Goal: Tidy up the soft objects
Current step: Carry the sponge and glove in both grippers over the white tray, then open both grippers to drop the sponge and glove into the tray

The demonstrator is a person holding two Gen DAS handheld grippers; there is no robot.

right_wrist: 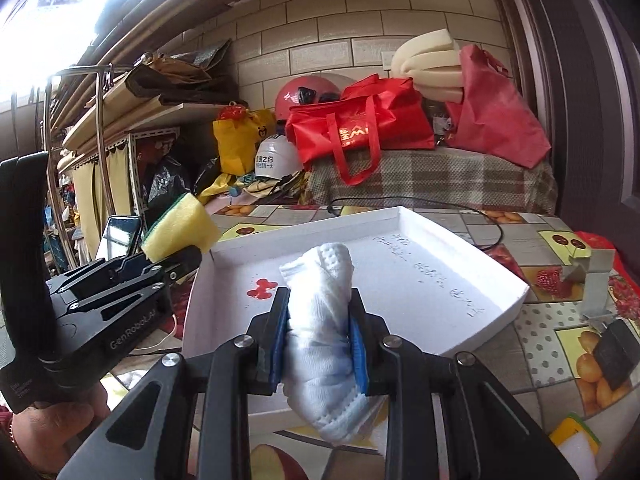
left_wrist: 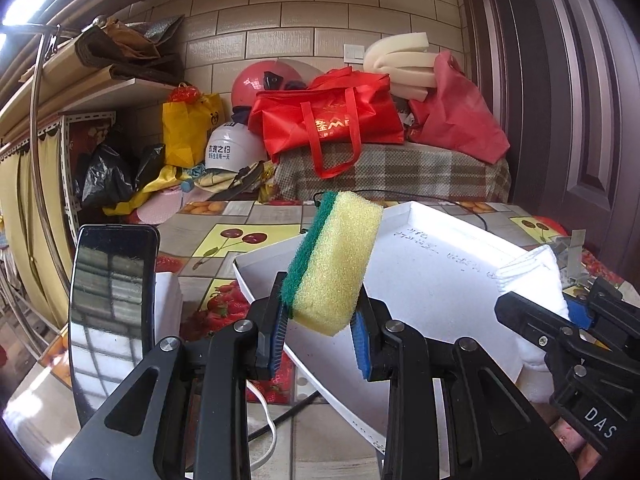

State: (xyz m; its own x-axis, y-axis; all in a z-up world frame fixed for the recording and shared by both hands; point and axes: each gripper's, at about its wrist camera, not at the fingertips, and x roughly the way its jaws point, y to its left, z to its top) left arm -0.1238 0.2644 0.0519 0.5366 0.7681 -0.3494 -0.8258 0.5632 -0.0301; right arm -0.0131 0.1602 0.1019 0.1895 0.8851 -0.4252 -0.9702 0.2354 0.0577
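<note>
My left gripper (left_wrist: 320, 320) is shut on a yellow sponge with a green scouring side (left_wrist: 334, 258), held upright above the near left edge of a shallow white box tray (left_wrist: 440, 280). It also shows in the right wrist view (right_wrist: 180, 228), at the left beside the tray. My right gripper (right_wrist: 318, 332) is shut on a rolled white cloth (right_wrist: 324, 300), held above the tray's (right_wrist: 420, 280) near side. The cloth also shows at the right in the left wrist view (left_wrist: 536, 276). The tray has handwriting and a small red mark inside.
The table wears a fruit-print cloth (right_wrist: 560, 344). A black phone (left_wrist: 110, 304) stands at the left. A grey metal bracket (right_wrist: 596, 284), a dark pad (right_wrist: 614, 352) and a yellow-white sponge (right_wrist: 576, 444) lie right of the tray. A black cable (right_wrist: 440, 204) runs behind it. Red bags (left_wrist: 328, 120) and helmets crowd the back.
</note>
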